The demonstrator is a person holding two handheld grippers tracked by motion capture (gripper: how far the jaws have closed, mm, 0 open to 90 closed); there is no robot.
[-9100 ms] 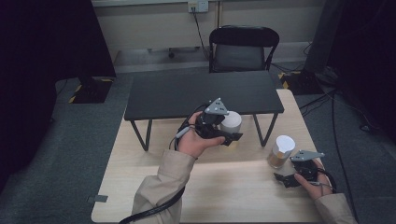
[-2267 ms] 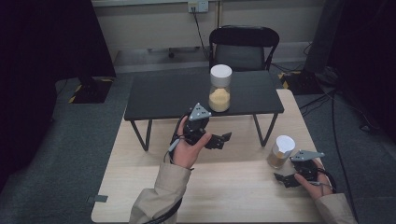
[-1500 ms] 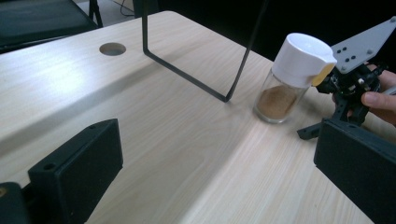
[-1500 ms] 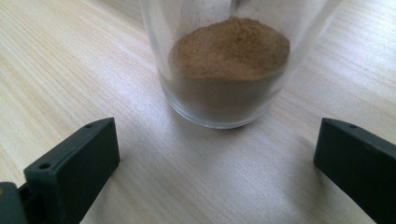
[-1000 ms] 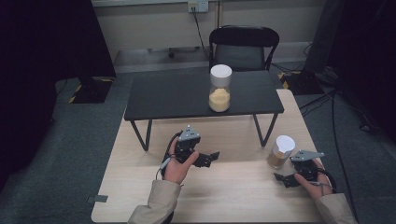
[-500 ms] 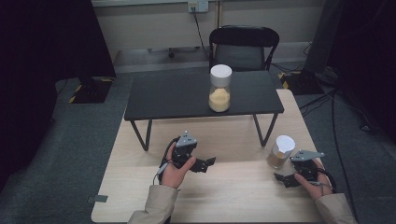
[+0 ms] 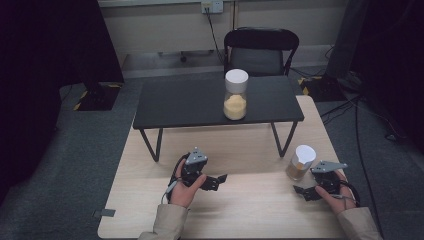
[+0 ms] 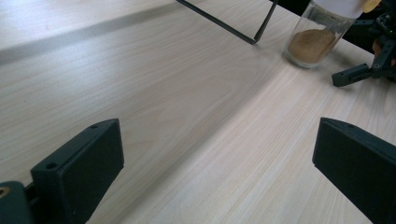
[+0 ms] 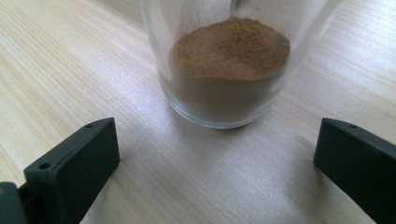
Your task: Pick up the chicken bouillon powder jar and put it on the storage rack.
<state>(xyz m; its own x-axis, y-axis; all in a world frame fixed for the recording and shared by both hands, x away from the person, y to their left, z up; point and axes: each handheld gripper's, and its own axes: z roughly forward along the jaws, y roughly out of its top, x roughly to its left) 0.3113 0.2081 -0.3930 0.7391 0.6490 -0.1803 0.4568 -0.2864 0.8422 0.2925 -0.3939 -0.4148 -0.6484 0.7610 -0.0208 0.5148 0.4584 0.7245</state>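
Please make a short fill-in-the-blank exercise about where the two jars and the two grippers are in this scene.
1. The jar of yellow powder stands on the ____ shelf.
2. The jar of brown powder stands in front of the ____ gripper.
3. Both jars have ____ lids.
4. The left gripper holds ____.

Missing words: black; right; white; nothing

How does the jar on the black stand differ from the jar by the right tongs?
The jar on the black stand holds pale yellow powder; the jar by the right tongs holds darker brown powder. The first sits raised on the black stand, clear of both hands; the second rests on the wooden table just ahead of the right tongs, whose jaws stand open and short of it. Both are upright clear jars with white lids.
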